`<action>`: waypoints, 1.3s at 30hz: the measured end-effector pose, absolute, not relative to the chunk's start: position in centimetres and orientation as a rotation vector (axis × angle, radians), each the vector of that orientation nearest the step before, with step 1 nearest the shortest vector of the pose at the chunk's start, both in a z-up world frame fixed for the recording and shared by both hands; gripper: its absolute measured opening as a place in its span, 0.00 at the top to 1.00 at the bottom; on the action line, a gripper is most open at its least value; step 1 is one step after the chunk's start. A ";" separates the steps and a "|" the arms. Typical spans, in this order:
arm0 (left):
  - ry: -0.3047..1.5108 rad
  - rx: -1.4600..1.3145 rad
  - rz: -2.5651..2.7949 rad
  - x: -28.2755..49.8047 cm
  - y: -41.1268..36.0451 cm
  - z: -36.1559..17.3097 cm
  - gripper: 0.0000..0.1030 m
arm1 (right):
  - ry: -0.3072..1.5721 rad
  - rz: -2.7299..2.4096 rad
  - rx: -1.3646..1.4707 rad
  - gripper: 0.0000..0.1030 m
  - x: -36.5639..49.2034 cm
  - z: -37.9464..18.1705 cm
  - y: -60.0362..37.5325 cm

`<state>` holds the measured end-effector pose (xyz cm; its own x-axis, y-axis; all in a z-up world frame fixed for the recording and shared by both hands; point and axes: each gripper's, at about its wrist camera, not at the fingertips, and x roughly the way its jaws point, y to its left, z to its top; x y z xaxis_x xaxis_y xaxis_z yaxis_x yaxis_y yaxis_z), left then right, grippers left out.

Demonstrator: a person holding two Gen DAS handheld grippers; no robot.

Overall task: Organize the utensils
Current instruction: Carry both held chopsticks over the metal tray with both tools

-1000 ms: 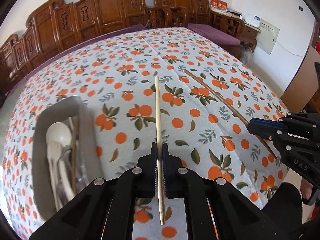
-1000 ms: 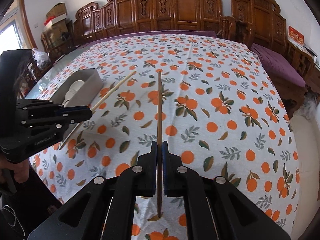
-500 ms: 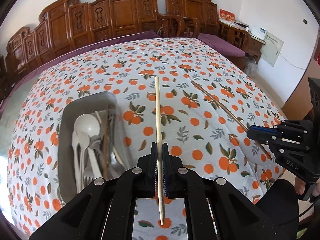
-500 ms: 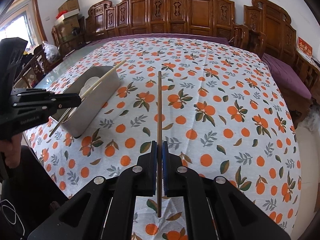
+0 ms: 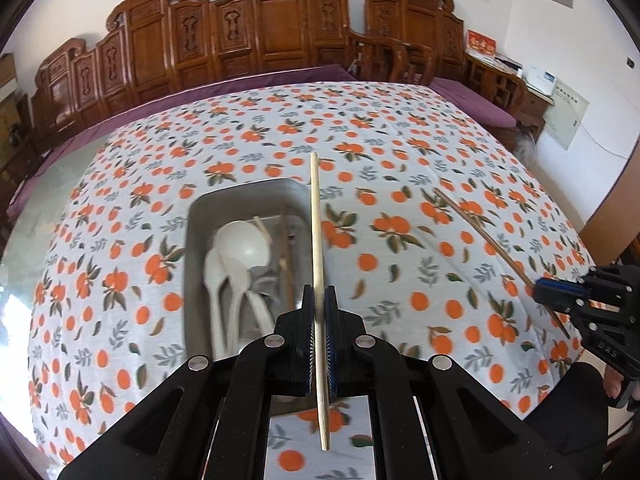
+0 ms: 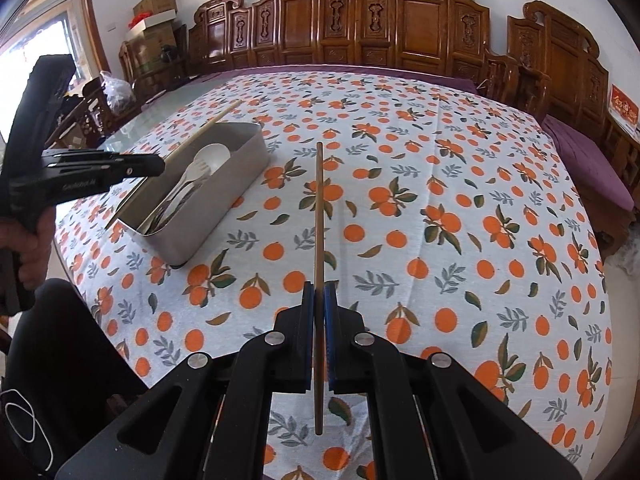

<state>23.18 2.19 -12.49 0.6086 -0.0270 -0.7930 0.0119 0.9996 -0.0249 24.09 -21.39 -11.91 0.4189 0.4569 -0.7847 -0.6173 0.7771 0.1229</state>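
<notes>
My left gripper (image 5: 319, 292) is shut on a pale wooden chopstick (image 5: 316, 220), which hangs over the right edge of a grey metal tray (image 5: 240, 194). In the tray lie white plastic spoons (image 5: 236, 248), a fork and other chopsticks. My right gripper (image 6: 319, 290) is shut on a dark brown chopstick (image 6: 319, 208) above the tablecloth, to the right of the tray (image 6: 224, 204). Each gripper shows in the other's view: the right gripper (image 5: 558, 290) with the dark chopstick (image 5: 480, 236), and the left gripper (image 6: 154, 164) with the pale chopstick (image 6: 208, 128).
An orange-print tablecloth (image 6: 440, 208) covers the large table. Carved wooden chairs (image 5: 260, 32) line its far side. A person's hand (image 6: 34, 240) grips the left handle, with dark-clad legs (image 6: 60, 352) at the near edge. Boxes (image 6: 154, 4) are stacked at the back left.
My left gripper has carried the pale chopstick sideways until it hangs over the tray's right edge. The right gripper has drifted a little toward the tray with its dark chopstick.
</notes>
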 end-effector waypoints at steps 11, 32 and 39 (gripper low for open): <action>0.951 -0.045 0.014 23.6 5.1 -14.8 0.96 | 0.905 0.709 -0.189 0.94 23.4 -11.1 -20.5; 0.982 -0.098 0.003 26.1 6.2 -16.3 0.83 | 0.929 0.698 -0.193 0.94 24.4 -11.9 -19.3; 0.945 -0.087 0.015 24.0 7.9 -14.1 0.82 | 0.907 0.729 -0.176 0.94 24.0 -10.6 -16.2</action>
<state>24.02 7.94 -14.11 0.5862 -0.0251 -0.8097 -0.0513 0.9964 -0.0681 24.02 -16.17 -10.62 0.3976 0.5009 -0.7688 -0.6426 0.7500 0.1564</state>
